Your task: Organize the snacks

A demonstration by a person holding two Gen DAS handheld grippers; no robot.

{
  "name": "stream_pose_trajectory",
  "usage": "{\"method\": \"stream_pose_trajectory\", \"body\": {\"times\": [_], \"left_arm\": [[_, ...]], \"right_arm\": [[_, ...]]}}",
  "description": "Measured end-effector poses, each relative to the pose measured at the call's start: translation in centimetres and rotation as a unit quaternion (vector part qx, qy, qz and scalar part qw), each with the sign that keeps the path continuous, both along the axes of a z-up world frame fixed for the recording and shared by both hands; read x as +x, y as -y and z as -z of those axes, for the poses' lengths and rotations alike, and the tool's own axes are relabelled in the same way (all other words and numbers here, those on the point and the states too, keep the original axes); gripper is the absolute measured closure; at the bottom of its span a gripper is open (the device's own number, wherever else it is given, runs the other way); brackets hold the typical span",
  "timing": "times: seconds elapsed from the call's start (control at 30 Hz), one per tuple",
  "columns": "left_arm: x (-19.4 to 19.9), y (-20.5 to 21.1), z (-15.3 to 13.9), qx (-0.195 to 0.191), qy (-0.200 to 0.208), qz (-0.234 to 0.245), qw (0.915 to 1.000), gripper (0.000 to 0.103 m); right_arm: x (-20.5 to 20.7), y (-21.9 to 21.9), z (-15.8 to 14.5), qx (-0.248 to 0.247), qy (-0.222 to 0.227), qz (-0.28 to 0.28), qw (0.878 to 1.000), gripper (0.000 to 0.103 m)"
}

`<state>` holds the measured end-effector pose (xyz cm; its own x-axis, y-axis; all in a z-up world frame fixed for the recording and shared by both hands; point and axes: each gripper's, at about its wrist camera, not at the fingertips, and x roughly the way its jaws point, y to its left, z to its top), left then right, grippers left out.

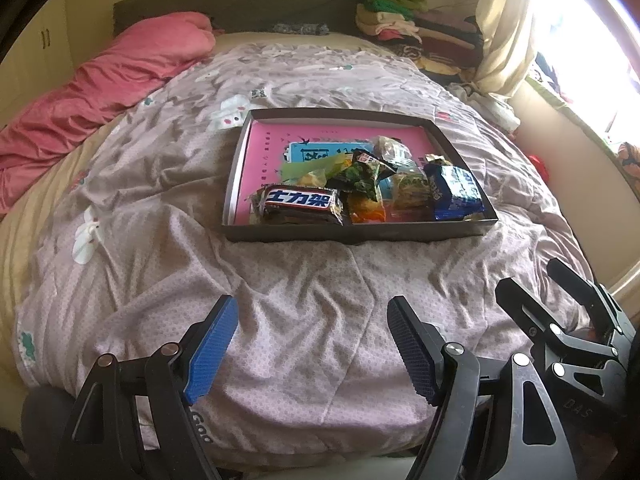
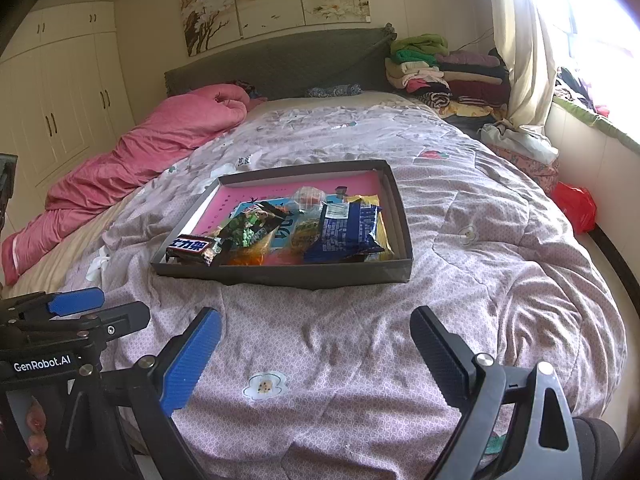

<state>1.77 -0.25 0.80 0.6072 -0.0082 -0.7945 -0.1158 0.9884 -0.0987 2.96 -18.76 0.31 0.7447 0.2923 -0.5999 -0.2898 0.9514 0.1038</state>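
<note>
A shallow dark box point(image 1: 352, 234) point(image 2: 280, 274) with a pink bottom lies on the bed and holds several snacks. A brown chocolate bar point(image 1: 300, 202) point(image 2: 192, 247) lies at its near left. A blue packet point(image 1: 454, 190) point(image 2: 348, 232) sits at its right, and a green packet point(image 1: 358, 178) point(image 2: 244, 232) lies between them. My left gripper point(image 1: 312, 348) hovers open over the quilt, short of the box, nothing between its fingers. My right gripper point(image 2: 316, 356) is open too, empty, near the bed's front edge.
A purple-grey patterned quilt point(image 1: 200, 240) point(image 2: 480, 280) covers the bed. A pink duvet point(image 1: 100, 92) point(image 2: 140, 152) lies along the left side. Folded clothes point(image 1: 420, 36) point(image 2: 448, 76) are piled by the headboard at the right. A red bag point(image 2: 574, 206) lies beside the bed under the window.
</note>
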Motion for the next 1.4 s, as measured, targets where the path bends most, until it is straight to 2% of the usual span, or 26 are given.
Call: {"method": "stream_pose_trajectory", "body": {"times": [1.4], "left_arm": [[-0.03,0.08,-0.20,0.020,0.003,-0.016,0.9997,0.025]], "right_arm": [[0.05,-0.01,0.12,-0.001,-0.001,0.000,1.000,0.006]]}}
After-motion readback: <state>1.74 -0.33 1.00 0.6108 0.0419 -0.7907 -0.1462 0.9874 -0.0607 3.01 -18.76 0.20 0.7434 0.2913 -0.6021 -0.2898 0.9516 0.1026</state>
